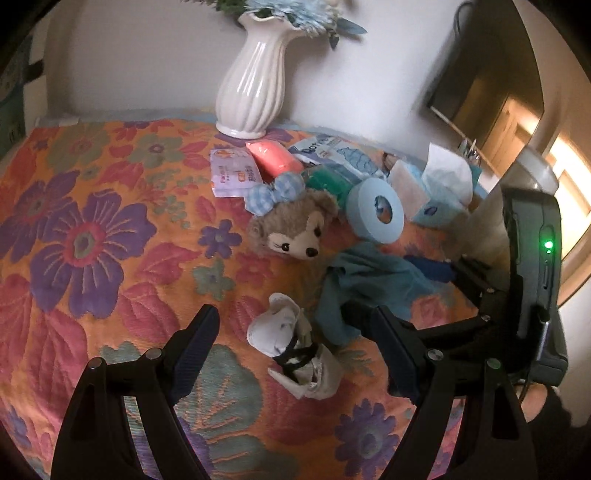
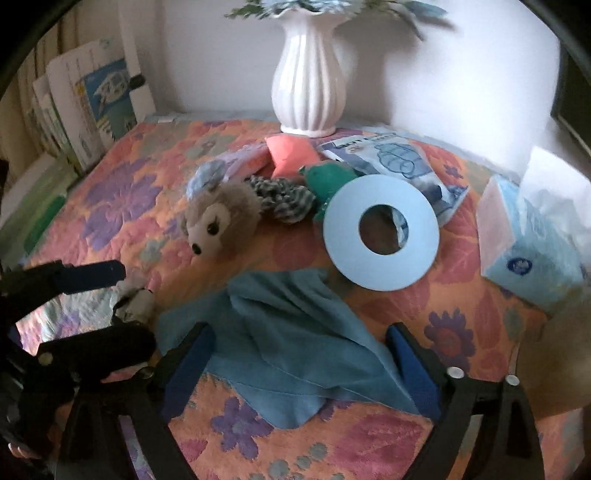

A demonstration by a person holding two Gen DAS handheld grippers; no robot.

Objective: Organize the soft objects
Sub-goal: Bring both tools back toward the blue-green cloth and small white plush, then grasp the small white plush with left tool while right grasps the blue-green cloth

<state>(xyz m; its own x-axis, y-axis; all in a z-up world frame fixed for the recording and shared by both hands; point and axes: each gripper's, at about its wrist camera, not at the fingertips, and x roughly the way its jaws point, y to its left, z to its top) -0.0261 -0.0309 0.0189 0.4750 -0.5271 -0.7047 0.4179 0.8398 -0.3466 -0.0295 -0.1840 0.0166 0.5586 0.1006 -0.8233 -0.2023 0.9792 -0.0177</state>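
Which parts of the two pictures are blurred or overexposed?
Left wrist view: the doorway at the right edge is overexposed; the white vase shows glare. Right wrist view: the flowers on top are blurred; the tissue box is slightly soft.

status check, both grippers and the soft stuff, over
Left gripper open over the white sock. Right gripper open, straddling the blue cloth, not pinching. Plush and tape ring just beyond, clear of both.
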